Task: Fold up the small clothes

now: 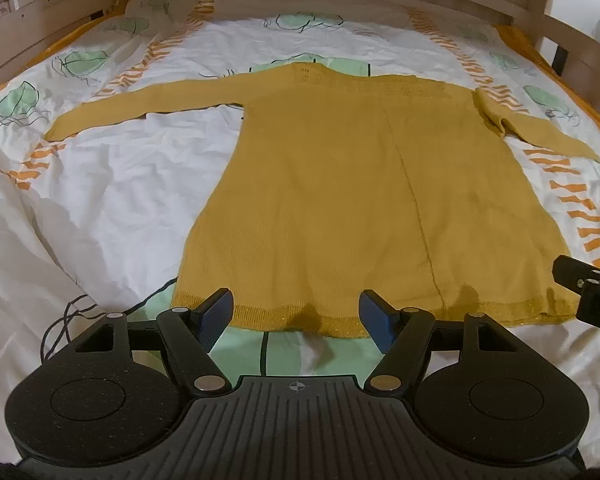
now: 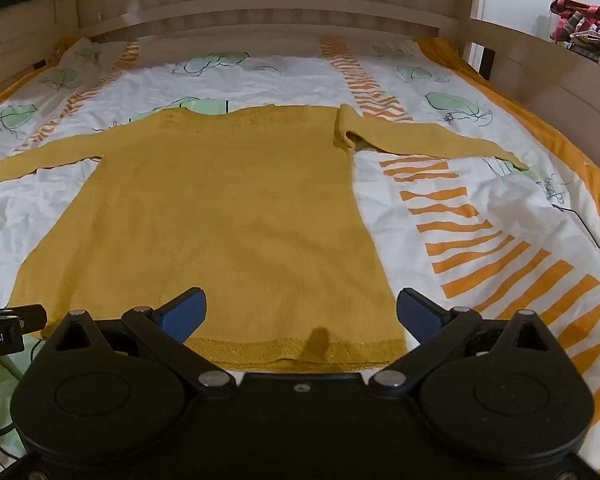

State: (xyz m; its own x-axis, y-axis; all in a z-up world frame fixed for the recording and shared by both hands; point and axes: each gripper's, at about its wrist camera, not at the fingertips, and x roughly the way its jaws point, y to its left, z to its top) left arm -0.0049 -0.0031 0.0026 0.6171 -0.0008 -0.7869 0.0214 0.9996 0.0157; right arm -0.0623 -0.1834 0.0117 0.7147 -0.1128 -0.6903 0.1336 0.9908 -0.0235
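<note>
A mustard-yellow knit sweater [image 1: 340, 184] lies flat on the bed, hem toward me, both sleeves spread out sideways; it also shows in the right wrist view [image 2: 220, 216]. Its right sleeve [image 2: 428, 136] is bunched and folded over near the shoulder. My left gripper [image 1: 296, 312] is open and empty, just above the left part of the hem. My right gripper [image 2: 300, 312] is open and empty over the right part of the hem. Each gripper's edge shows in the other's view.
The sweater lies on a white bedsheet [image 1: 100, 184] with orange stripes and green leaf prints, rumpled at the left. A wooden bed frame [image 2: 260, 12] runs along the far and right sides. A black cable [image 1: 64, 320] lies at the near left.
</note>
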